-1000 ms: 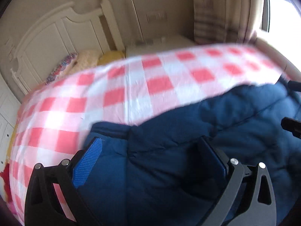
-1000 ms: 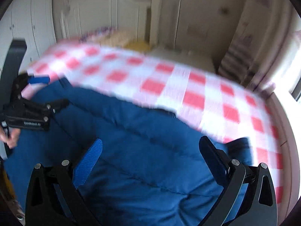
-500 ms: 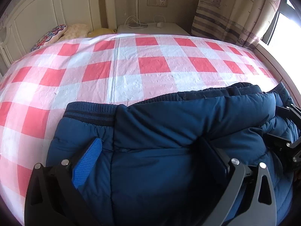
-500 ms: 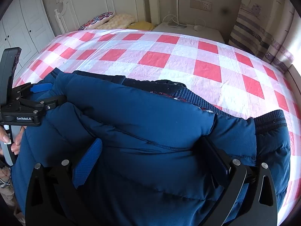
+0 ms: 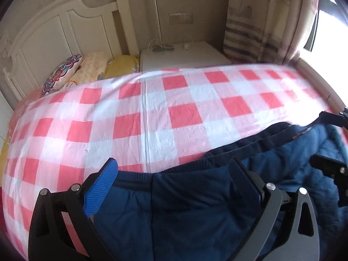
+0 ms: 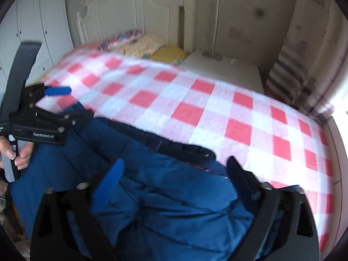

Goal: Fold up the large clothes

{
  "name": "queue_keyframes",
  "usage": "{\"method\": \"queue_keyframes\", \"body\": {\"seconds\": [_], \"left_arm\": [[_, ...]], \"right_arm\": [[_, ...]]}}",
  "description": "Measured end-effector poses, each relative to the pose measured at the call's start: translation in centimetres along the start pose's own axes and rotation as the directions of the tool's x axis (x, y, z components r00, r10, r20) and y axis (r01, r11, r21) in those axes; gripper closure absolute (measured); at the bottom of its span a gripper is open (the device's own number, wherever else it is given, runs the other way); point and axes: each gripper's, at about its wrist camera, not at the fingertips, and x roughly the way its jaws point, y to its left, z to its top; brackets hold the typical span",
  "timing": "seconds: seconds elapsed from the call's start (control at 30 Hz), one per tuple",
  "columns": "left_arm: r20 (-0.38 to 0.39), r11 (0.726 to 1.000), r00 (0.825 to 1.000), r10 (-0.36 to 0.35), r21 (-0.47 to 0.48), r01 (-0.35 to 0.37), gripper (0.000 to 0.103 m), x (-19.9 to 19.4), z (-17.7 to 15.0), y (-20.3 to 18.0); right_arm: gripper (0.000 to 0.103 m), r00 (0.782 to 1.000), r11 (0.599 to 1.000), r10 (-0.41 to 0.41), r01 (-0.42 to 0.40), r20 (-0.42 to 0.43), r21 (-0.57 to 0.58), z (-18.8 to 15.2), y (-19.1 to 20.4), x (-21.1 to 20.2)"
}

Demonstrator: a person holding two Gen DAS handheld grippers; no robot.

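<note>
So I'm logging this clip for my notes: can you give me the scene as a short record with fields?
garment: navy padded jacket, lying on the bed
surface: red-and-white checked bedsheet
left tool: open, fingers astride the jacket's ribbed hem
right tool: open, over the jacket
background: white wooden headboard, pillows, white nightstand

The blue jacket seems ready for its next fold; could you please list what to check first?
1. Left gripper fingers spread: ok.
2. Right gripper fingers spread: ok.
3. Either gripper actually pinching the jacket: cannot tell.
4. Jacket lying flat: not ok, rumpled near the right gripper.
5. Bare checked bedsheet beyond the jacket: ok.
6. Pillows away from the jacket: ok.
</note>
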Motion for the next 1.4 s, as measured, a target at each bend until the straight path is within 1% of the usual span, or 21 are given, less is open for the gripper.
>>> {"method": "queue_keyframes", "body": {"seconds": [0.03, 0.1, 0.2, 0.33, 0.4, 0.47, 0.6, 0.7, 0.73, 0.77, 0.83, 0.87, 0.9, 0.93, 1.0, 1.07, 1.2, 1.27, 1.3, 1.33, 1.4], "left_arm": [[-0.009, 1.0, 1.0, 0.006, 0.018, -0.006, 0.002, 0.7, -0.1, -0.4], [-0.02, 0.999, 1.0, 0.014, 0.048, -0.013, 0.002, 2.3, -0.6, -1.2], [-0.013, 1.0, 1.0, -0.017, 0.013, 0.017, 0.002, 2.8, -0.7, -0.6], [-0.058, 0.99, 0.992, -0.114, -0.095, 0.108, 0.002, 4.7, -0.6, 0.9], [-0.074, 0.97, 0.98, -0.185, -0.171, 0.171, 0.002, 5.5, -0.8, 2.0], [-0.075, 0.959, 0.973, -0.219, -0.201, 0.2, 0.002, 5.8, -1.0, 2.4], [-0.055, 0.966, 0.98, -0.193, -0.184, 0.18, 0.002, 5.4, -1.2, 2.1], [-0.039, 0.976, 0.987, -0.158, -0.16, 0.149, 0.002, 4.9, -1.2, 1.7], [-0.032, 0.98, 0.99, -0.139, -0.147, 0.133, 0.002, 4.7, -1.2, 1.5], [-0.027, 0.983, 0.992, -0.124, -0.137, 0.119, 0.002, 4.5, -1.2, 1.2], [-0.023, 0.986, 0.994, -0.111, -0.126, 0.107, 0.002, 4.4, -1.2, 1.1], [-0.024, 0.986, 0.993, -0.113, -0.127, 0.109, 0.002, 4.4, -1.2, 1.1], [-0.025, 0.985, 0.993, -0.117, -0.13, 0.113, 0.002, 4.5, -1.1, 1.2], [-0.027, 0.984, 0.992, -0.122, -0.133, 0.117, 0.002, 4.5, -1.1, 1.3], [-0.027, 0.985, 0.992, -0.12, -0.131, 0.115, 0.002, 4.5, -1.1, 1.3], [-0.022, 0.987, 0.994, -0.108, -0.122, 0.104, 0.002, 4.4, -1.2, 1.2], [-0.021, 0.987, 0.994, -0.107, -0.122, 0.104, 0.002, 4.4, -1.2, 1.2], [-0.022, 0.987, 0.994, -0.111, -0.124, 0.107, 0.002, 4.4, -1.3, 1.3], [-0.022, 0.986, 0.993, -0.115, -0.126, 0.111, 0.002, 4.4, -1.3, 1.3], [-0.023, 0.986, 0.993, -0.116, -0.126, 0.112, 0.002, 4.4, -1.3, 1.3], [-0.02, 0.986, 0.994, -0.112, -0.124, 0.109, 0.002, 4.3, -1.3, 1.3]], "right_arm": [[0.03, 1.0, 1.0, -0.005, 0.005, -0.009, -0.009, -0.1, 0.2, 0.6], [0.031, 0.999, 0.999, -0.022, 0.021, -0.026, -0.025, -0.6, 0.6, 2.4], [0.031, 0.998, 0.999, -0.035, 0.035, -0.043, -0.019, -0.8, 0.3, 3.9], [0.03, 0.996, 0.996, -0.076, 0.073, -0.046, -0.05, -0.8, 0.5, 5.4], [0.029, 0.995, 0.994, -0.094, 0.092, -0.038, -0.066, -0.9, 0.8, 5.5], [0.029, 0.996, 0.995, -0.085, 0.083, -0.032, -0.059, -1.0, 0.6, 5.5], [0.029, 0.998, 0.998, -0.05, 0.048, -0.035, -0.043, -0.8, 0.1, 5.0], [0.03, 0.999, 0.999, -0.031, 0.03, -0.033, -0.024, -0.9, -1.1, 2.9], [0.028, 0.999, 0.999, -0.042, 0.042, -0.028, -0.024, -1.0, -1.3, 2.3], [0.015, 0.995, 0.995, -0.1, 0.099, -0.022, -0.022, -1.4, -2.2, 1.3], [0.008, 0.978, 0.978, -0.207, 0.207, -0.015, -0.015, -2.3, -3.9, 0.4], [0.007, 0.979, 0.98, -0.2, 0.2, -0.028, 0.011, -3.1, -5.5, 0.3], [0.007, 0.987, 0.985, -0.154, 0.157, -0.047, 0.067, -3.7, -7.2, 0.6], [0.007, 0.994, 0.978, -0.083, 0.095, -0.074, 0.184, -4.6, -9.9, 1.2], [0.008, 0.997, 0.943, 0.015, 0.013, -0.08, 0.333, -5.5, -13.0, 1.7], [0.016, 0.998, 0.926, 0.008, 0.017, -0.063, 0.378, -5.4, -13.9, 1.0], [0.013, 0.995, 0.911, -0.101, 0.084, 0.02, 0.404, -5.8, -15.0, -1.9], [0.013, 0.994, 0.877, -0.099, 0.108, -0.044, 0.469, -7.2, -16.4, -0.3], [0.008, 0.994, 0.862, -0.054, 0.096, -0.098, 0.497, -8.1, -17.0, 1.5], [0.009, 0.996, 0.859, -0.016, 0.06, -0.09, 0.508, -8.4, -17.0, 2.4], [0.01, 0.993, 0.872, -0.058, 0.1, -0.102, 0.479, -8.1, -16.6, 2.6]]}}
